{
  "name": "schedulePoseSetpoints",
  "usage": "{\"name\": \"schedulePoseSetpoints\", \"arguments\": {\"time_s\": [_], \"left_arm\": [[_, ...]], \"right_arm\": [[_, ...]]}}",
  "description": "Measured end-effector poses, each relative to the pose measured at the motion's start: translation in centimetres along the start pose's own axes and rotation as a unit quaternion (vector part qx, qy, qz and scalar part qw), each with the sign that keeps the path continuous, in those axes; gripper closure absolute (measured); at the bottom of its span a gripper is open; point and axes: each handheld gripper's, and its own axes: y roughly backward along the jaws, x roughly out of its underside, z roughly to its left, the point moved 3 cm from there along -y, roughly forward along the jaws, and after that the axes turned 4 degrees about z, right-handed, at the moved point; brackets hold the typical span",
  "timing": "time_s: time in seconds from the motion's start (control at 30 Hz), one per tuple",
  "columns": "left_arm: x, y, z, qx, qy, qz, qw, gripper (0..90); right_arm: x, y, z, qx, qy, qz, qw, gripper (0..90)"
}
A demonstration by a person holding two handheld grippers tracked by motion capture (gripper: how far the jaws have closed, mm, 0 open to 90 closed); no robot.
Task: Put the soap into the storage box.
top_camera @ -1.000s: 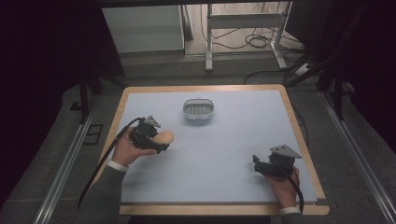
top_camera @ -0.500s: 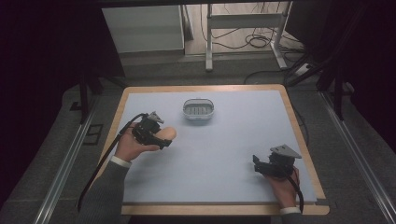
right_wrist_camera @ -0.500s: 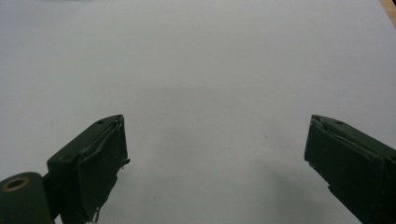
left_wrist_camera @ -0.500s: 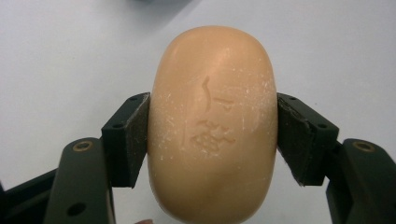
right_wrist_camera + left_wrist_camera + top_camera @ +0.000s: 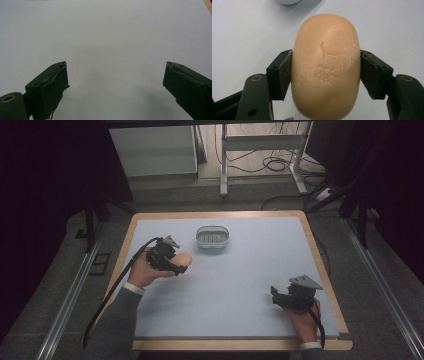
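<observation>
The left hand (image 5: 145, 270) reaches in at the near left of the small white slotted dish (image 5: 212, 237), its left gripper (image 5: 181, 266) clamped across the sides of a smooth oval peach-coloured bar of soap (image 5: 325, 67), just short of the dish. The left gripper view shows a faint stamped mark on the soap, unreadable. The right gripper (image 5: 115, 85) rests well to the dish's near right, jaws spread wide over bare pale blue table mat (image 5: 112, 30).
</observation>
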Motion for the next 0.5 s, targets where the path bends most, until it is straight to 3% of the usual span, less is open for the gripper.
{"name": "schedulePoseSetpoints", "arguments": {"time_s": [0.5], "left_arm": [[-1.05,-0.79,0.62,0.001,0.001,0.004,1.0000,32.3]], "right_arm": [[0.00,-0.01,0.01,0.001,0.000,0.000,1.0000,6.2]]}}
